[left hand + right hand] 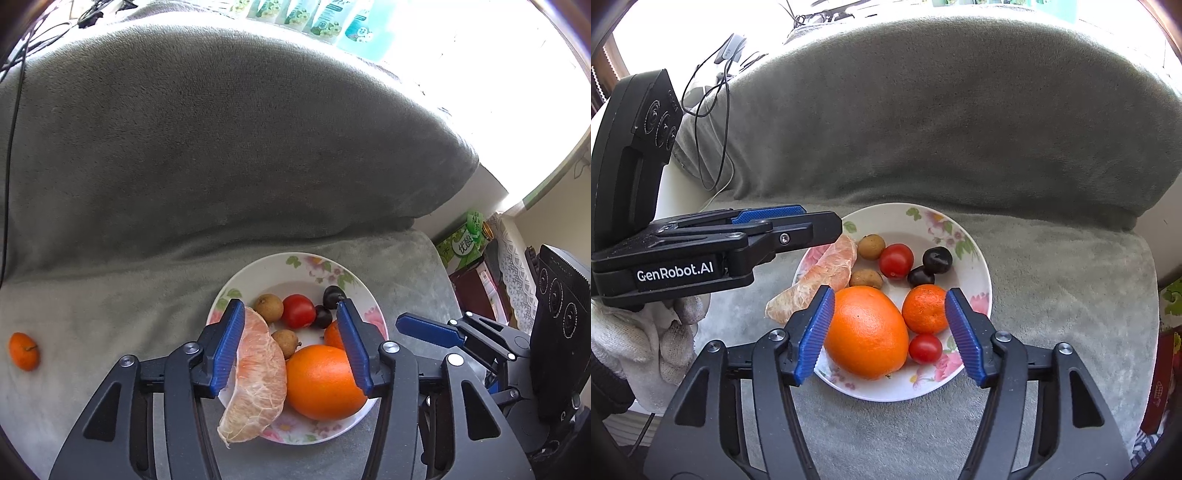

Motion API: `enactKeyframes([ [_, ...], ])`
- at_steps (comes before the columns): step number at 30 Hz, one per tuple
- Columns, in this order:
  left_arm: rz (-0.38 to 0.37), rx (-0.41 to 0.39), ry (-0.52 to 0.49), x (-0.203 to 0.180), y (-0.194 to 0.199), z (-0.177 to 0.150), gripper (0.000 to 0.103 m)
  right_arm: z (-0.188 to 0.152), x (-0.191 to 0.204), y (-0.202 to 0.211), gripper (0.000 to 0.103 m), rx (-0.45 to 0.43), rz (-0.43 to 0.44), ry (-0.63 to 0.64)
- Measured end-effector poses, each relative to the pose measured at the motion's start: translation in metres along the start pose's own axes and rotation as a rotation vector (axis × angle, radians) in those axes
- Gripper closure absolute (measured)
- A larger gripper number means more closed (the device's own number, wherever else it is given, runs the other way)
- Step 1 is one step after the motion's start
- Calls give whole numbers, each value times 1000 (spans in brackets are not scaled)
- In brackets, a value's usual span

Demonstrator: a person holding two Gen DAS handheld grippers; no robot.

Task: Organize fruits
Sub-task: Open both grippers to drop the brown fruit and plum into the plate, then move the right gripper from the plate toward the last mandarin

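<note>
A floral plate (295,267) (979,273) sits on the grey sofa seat. It holds a big orange (323,382) (866,332), a peeled pomelo segment (256,376) (820,280) hanging over its rim, a tangerine (923,308), cherry tomatoes (297,311) (895,260), two longans (269,306) and two dark grapes (936,259). My left gripper (291,347) is open over the plate, its left finger against the pomelo segment. My right gripper (890,336) is open around the orange and tangerine. A loose tangerine (24,350) lies far left on the seat.
The grey-covered sofa backrest (221,129) rises behind the plate. Cables (713,88) hang at the sofa's left end. Green drink cartons (461,243) and a lace cloth stand to the right of the seat. Packets line the sill behind.
</note>
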State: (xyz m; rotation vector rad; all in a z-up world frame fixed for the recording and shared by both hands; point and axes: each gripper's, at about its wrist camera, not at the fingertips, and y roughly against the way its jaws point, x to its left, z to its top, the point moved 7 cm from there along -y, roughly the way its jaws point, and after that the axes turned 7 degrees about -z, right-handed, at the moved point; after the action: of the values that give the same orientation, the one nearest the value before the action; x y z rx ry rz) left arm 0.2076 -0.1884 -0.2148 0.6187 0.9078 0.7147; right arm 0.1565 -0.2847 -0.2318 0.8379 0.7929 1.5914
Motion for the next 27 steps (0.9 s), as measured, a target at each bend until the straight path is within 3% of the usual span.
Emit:
enactKeyframes([
  [3, 7, -4, 9, 0, 2, 1, 40, 0, 0, 2, 34, -6, -11, 5],
  [5, 27, -2, 26, 3, 4, 1, 31, 0, 0, 3, 26, -11, -18, 6],
  [7, 33, 0, 37, 4, 5, 1, 31, 0, 1, 6, 19, -21, -24, 8],
  [27, 109, -32, 58, 12, 43, -9, 30, 1, 8, 22, 15, -51, -46, -5],
])
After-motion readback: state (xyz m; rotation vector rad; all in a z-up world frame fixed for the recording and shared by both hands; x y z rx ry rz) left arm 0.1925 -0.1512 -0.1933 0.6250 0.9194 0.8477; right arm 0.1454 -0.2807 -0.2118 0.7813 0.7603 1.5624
